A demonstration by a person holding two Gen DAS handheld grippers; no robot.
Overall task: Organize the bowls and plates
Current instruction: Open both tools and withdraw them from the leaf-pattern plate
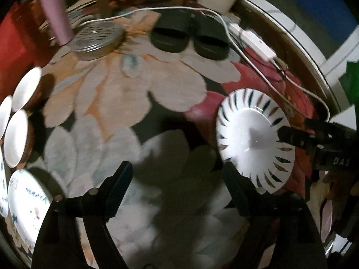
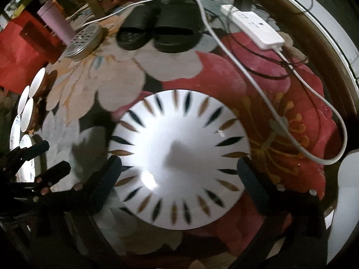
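A white plate with black and gold petal marks (image 2: pixel 179 148) lies on the glass table between my right gripper's (image 2: pixel 179 170) open fingers, which reach over its near half. In the left wrist view the same plate (image 1: pixel 253 141) lies at the right, with the right gripper (image 1: pixel 289 136) over its right edge. My left gripper (image 1: pixel 177 177) is open and empty above the glass, left of that plate. Three white bowls (image 1: pixel 16 134) and a white patterned plate (image 1: pixel 27 204) sit at the far left; the bowls also show in the right wrist view (image 2: pixel 28 107).
A round perforated metal lid (image 1: pixel 96 40) and a pink tumbler (image 1: pixel 56 13) stand at the back left. A white power strip (image 2: pixel 253 27) with cables (image 2: pixel 224 47) lies at the back right. Black slippers (image 1: pixel 190 38) show through the glass on a floral rug.
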